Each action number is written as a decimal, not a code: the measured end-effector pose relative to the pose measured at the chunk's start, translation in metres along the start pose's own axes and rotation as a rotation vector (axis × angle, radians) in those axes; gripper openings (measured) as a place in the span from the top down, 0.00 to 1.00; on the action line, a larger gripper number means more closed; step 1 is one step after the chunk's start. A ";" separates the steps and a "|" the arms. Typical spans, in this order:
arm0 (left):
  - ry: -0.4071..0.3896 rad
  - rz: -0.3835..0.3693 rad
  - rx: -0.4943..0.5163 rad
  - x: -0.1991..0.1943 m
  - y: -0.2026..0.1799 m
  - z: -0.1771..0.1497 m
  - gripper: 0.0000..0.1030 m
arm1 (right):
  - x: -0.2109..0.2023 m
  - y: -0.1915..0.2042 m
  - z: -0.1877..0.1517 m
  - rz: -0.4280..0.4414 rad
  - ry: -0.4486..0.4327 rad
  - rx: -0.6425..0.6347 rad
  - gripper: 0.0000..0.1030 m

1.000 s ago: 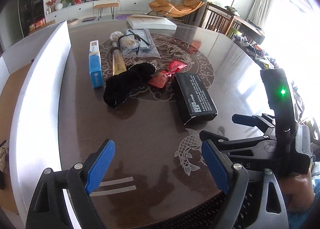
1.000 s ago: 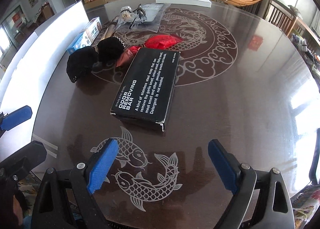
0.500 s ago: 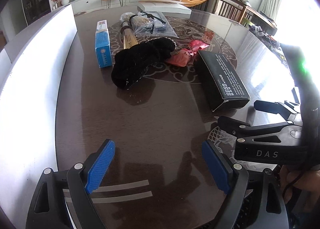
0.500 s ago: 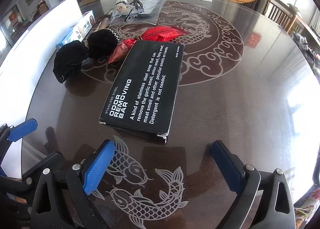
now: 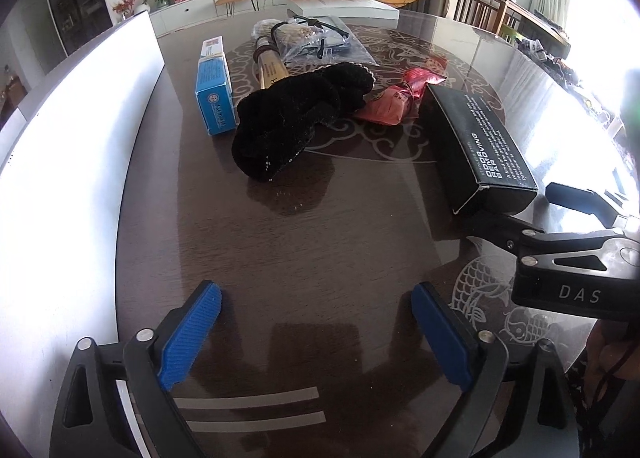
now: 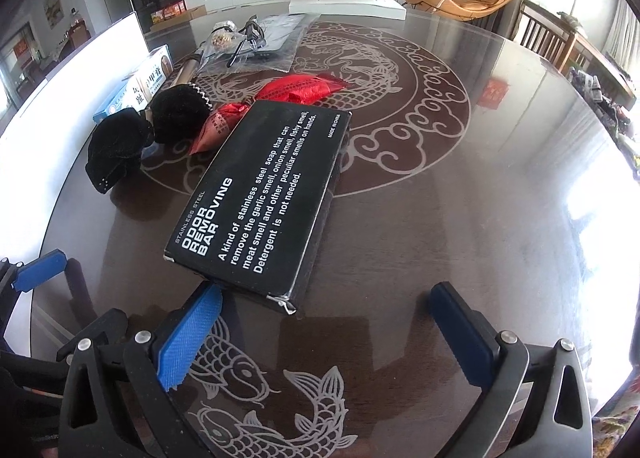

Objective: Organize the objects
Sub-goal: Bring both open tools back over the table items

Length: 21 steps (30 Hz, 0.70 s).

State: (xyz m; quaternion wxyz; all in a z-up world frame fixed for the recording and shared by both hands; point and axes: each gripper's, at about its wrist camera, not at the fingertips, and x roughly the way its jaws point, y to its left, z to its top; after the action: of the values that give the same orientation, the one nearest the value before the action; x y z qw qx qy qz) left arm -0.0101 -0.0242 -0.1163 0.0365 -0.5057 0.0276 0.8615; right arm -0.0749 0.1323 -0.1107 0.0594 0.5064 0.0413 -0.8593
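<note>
Two grippers are yours: left gripper (image 5: 316, 334) is opening, empty, low in the frame. Right gripper (image 6: 324, 334) gapes wide, empty, just below the black box (image 6: 260, 198).

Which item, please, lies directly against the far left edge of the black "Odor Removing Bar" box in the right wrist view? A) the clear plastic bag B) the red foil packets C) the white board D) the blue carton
B: the red foil packets butt against the black box at its far end, while the blue carton and clear plastic bag lie farther off.
</note>
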 end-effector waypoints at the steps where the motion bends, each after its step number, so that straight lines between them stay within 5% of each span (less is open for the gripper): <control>1: 0.000 0.003 -0.007 0.001 0.001 0.001 0.00 | 0.001 -0.001 0.001 -0.001 -0.005 0.002 0.00; 21: -0.010 0.020 -0.040 0.007 -0.003 0.009 0.00 | 0.010 -0.045 0.016 -0.072 -0.097 0.110 0.00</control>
State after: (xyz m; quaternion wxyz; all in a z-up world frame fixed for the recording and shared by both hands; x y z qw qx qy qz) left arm -0.0216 -0.0200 -0.1182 0.0178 -0.5018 0.0151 0.8646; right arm -0.1004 0.1737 -0.1111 0.0027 0.4649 0.0091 -0.8853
